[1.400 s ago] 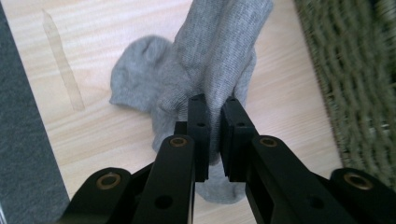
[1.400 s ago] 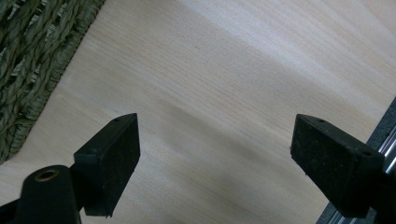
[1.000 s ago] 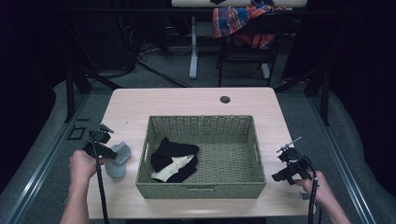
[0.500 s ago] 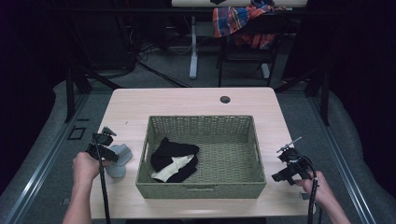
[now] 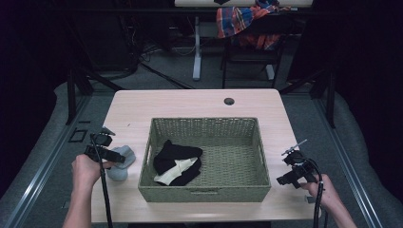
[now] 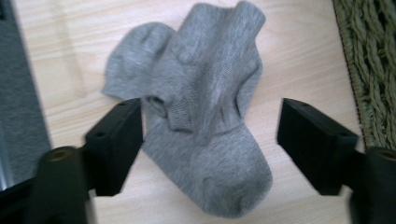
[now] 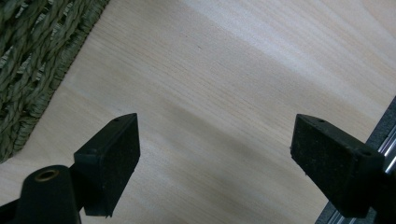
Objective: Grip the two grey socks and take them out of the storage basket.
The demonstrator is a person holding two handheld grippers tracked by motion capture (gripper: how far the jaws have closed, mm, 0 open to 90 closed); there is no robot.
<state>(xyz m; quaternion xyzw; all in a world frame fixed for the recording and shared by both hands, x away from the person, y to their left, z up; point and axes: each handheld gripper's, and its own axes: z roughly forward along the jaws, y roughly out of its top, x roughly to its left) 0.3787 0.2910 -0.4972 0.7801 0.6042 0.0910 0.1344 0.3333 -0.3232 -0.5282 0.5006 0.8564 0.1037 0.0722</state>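
Observation:
A pair of grey socks [image 5: 117, 172] [image 6: 205, 116] lies crumpled on the wooden table, just left of the woven basket [image 5: 204, 194]. My left gripper [image 5: 122, 159] [image 6: 210, 126] hovers over the socks, and its jaws have just been opening. They now stand wide on either side of the socks, which lie between them, unpressed. My right gripper [image 5: 284, 179] [image 7: 215, 149] is open over bare table to the right of the basket, with nothing between its jaws.
Inside the basket, at its left end, lies a black garment [image 5: 178, 154] with a cream piece [image 5: 175, 175]. The basket's wall [image 6: 369, 70] [image 7: 28, 70] is close to both grippers. A dark round hole [image 5: 229, 101] marks the table's far side.
The left gripper's jaws have spread apart over the grey socks, which now rest loose on the table. The left hand shifted only slightly. The right gripper has not moved.

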